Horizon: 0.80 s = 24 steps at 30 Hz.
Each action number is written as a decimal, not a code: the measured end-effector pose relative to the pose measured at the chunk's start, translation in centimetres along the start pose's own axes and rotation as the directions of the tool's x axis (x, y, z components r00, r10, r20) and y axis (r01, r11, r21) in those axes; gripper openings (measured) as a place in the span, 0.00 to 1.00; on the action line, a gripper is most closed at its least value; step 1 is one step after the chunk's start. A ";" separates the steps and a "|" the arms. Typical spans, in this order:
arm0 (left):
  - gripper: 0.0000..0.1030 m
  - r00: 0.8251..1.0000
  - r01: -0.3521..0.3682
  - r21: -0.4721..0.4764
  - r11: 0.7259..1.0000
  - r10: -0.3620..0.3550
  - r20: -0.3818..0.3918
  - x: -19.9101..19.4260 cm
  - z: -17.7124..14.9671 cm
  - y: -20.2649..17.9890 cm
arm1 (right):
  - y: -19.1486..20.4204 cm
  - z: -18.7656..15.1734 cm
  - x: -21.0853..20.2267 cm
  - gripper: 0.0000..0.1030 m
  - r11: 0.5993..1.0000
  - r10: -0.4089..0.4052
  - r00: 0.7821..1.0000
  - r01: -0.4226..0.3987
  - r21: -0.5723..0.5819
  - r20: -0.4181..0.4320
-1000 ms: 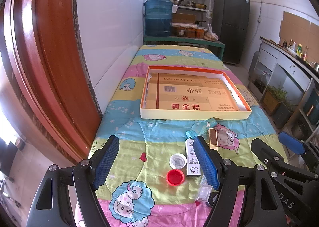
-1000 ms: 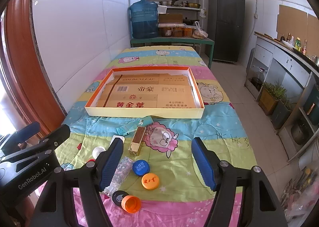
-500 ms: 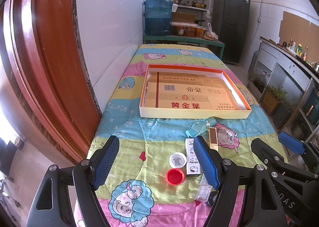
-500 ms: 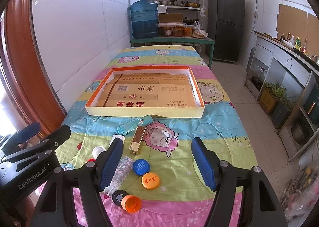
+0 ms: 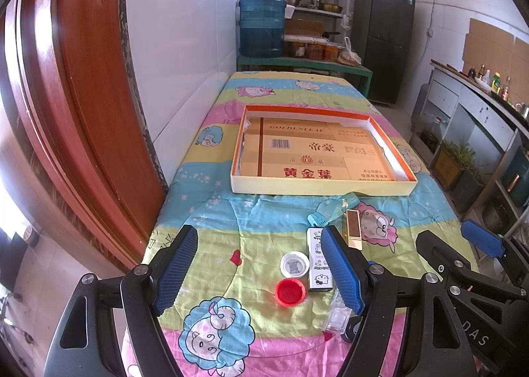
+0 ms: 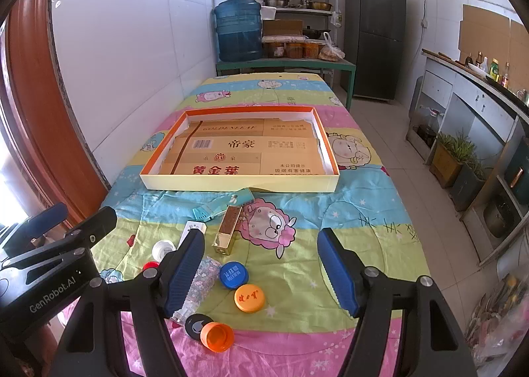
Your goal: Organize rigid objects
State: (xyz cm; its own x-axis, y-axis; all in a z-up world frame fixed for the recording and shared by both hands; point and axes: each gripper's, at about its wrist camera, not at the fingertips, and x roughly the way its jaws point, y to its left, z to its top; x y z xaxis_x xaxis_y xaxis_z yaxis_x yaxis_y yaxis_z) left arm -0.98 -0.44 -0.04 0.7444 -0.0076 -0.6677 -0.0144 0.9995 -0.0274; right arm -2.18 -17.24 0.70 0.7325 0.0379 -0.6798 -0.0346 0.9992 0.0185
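Note:
A shallow orange-rimmed box lid (image 5: 322, 190) (image 6: 238, 184) lined with cardboard lies mid-table. In front of it are scattered a teal packet (image 6: 221, 205), a gold box (image 6: 228, 228), a white lighter (image 5: 318, 259), a white cap (image 5: 294, 264), a red cap (image 5: 290, 291), a blue cap (image 6: 233, 274), an orange cap (image 6: 249, 297), an orange cup-like cap (image 6: 217, 336) and a black disc (image 6: 195, 325). My left gripper (image 5: 259, 266) hovers open over the white and red caps. My right gripper (image 6: 261, 269) hovers open over the blue and orange caps. Neither holds anything.
A cartoon-print cloth (image 6: 363, 205) covers the table. A white tiled wall (image 5: 178, 56) and a red-brown door frame (image 5: 66, 96) run along the left side. Beyond the far end stand a water jug (image 6: 238, 31), shelves and a dark fridge (image 6: 375, 33). Counters line the right.

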 end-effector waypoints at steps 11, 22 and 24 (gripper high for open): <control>0.76 1.000 0.000 -0.001 1.000 0.000 -0.003 0.2 -0.1 0.1 | -0.1 -0.2 0.1 0.68 1.000 -0.003 1.000 0.003 0.002 -0.004; 0.76 0.999 0.025 0.003 1.000 -0.025 -0.031 1.5 -1.4 1.1 | -0.4 -3.0 1.1 0.68 0.994 0.103 0.991 -0.106 -0.031 -0.080; 0.76 0.999 0.031 0.012 0.999 -0.030 -0.035 1.6 -1.9 1.1 | -0.1 -4.0 1.3 0.68 0.991 0.118 0.988 -0.124 -0.056 -0.098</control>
State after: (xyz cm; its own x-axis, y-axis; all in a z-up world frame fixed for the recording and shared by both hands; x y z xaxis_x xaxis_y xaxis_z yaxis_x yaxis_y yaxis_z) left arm -1.03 0.58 -2.55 0.7208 -0.0390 -0.6921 0.0163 0.9991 -0.0393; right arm -3.94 -17.31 -3.14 0.6527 0.1547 -0.7417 -0.1632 0.9847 0.0618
